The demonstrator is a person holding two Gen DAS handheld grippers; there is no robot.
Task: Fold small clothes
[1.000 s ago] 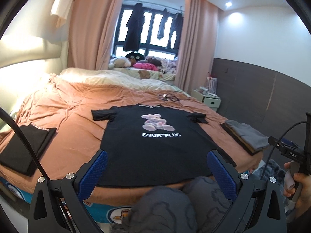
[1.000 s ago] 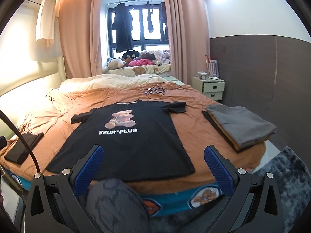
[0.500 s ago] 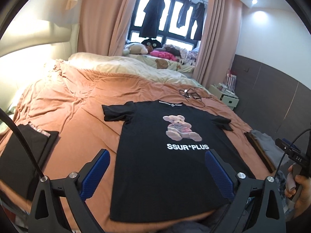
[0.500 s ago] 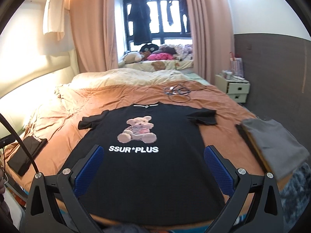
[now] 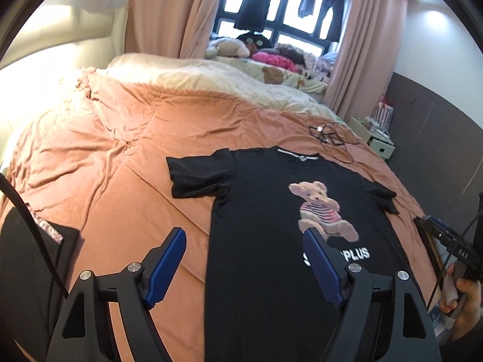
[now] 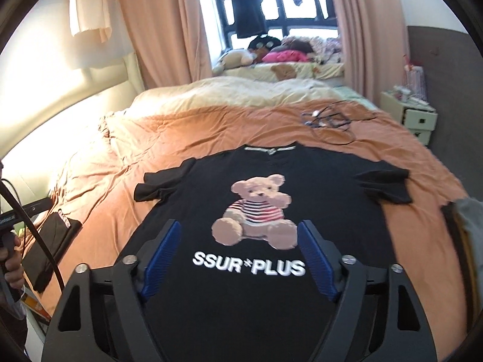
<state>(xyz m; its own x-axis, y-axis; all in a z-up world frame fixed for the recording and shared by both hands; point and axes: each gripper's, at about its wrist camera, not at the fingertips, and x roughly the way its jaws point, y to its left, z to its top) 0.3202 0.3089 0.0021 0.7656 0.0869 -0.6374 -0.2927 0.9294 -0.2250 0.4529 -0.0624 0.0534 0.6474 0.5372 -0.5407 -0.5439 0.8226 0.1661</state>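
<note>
Left gripper [image 5: 243, 264]: hovering over the near left edge of the T-shirt, jaws apart and just been closing, nothing clamped; right gripper [image 6: 238, 256]: hanging above the shirt's print, jaws apart and likewise narrowing, gripping nothing; black T-shirt [image 6: 262, 211] with bear print: lying flat, face up, on the orange duvet [image 5: 120, 166]; folded black garment [image 5: 27, 259]: sitting at the bed's left edge; tangled cable [image 6: 329, 120]: lying beyond the collar; cream blanket [image 6: 241, 93]: lying farther back.
</note>
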